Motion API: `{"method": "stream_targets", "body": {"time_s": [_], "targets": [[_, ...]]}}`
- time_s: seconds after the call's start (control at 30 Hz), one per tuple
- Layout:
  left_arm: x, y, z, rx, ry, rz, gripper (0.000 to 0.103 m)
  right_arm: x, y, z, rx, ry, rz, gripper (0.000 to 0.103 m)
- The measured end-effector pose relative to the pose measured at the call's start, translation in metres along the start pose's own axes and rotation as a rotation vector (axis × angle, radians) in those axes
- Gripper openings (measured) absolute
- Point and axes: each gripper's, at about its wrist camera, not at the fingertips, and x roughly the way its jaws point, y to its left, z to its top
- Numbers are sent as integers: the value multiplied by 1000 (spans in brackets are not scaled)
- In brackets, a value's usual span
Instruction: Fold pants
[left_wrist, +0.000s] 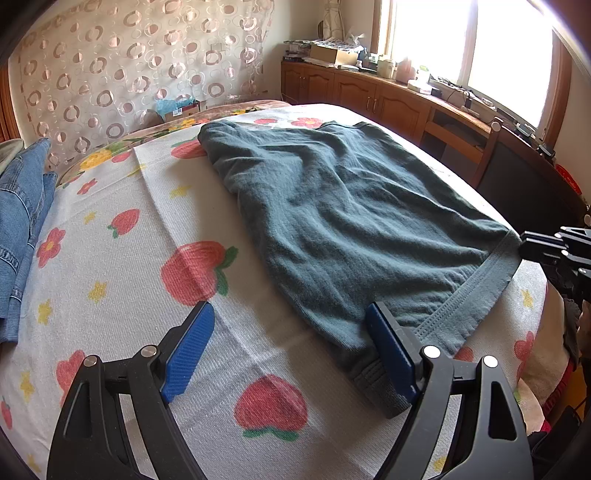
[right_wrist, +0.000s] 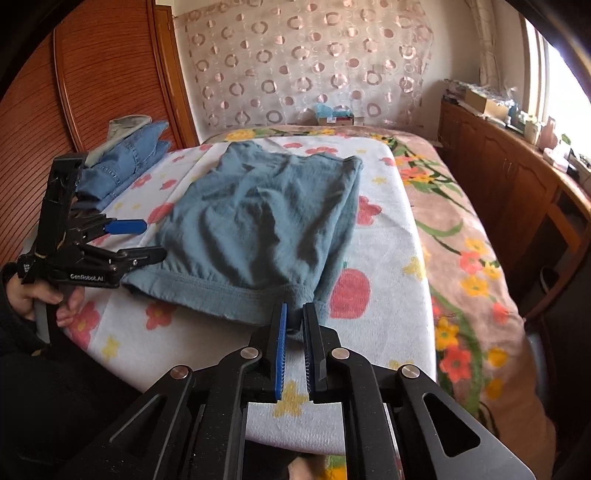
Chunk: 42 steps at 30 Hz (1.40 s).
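Dark teal pants (left_wrist: 351, 218) lie folded on a white towel with a strawberry print (left_wrist: 122, 266), waistband toward me. My left gripper (left_wrist: 291, 317) is open, its right pad resting on the waistband's left corner, its left pad over the towel. In the right wrist view the pants (right_wrist: 258, 229) lie in the middle of the towel. My right gripper (right_wrist: 294, 314) is shut on the waistband's right corner (right_wrist: 295, 321). The left gripper (right_wrist: 147, 240) shows there at the waistband's other end, jaws apart. The right gripper (left_wrist: 532, 243) shows at the right edge of the left wrist view.
Folded blue jeans (right_wrist: 125, 162) lie on the bed's far left (left_wrist: 22, 221). A floral blanket (right_wrist: 461, 240) covers the bed to the right of the towel. Wooden cabinets with clutter (left_wrist: 369, 85) run under the window. A patterned curtain (right_wrist: 306, 70) hangs behind the bed.
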Motion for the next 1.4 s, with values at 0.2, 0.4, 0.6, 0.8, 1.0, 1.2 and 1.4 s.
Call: {"method": "stream_targets", "body": {"time_s": [0.2,0.4,0.6,0.8,1.0,1.2,1.4], "targets": [[0,0,0,0,0,0,85,-1,3,7,6,-39,3,16],[0,0,0,0,0,0,85,24,-6,22,15,-46,8,19],[0,0,0,0,0,0,85,64,-15,34,11,13,-23,19],[0,0,0,0,-1,-1,85,67,-18,37,-3,4,-87,3],[0,1,0,0,-1,0,85,62,-24,32,32,2,-57,3],[0,0,0,0,-1,0,85,45,-22,20,61,-24,-39,27],[0,1,0,0,-1,0,85,29,-21,7,87,-29,-2,32]]}}
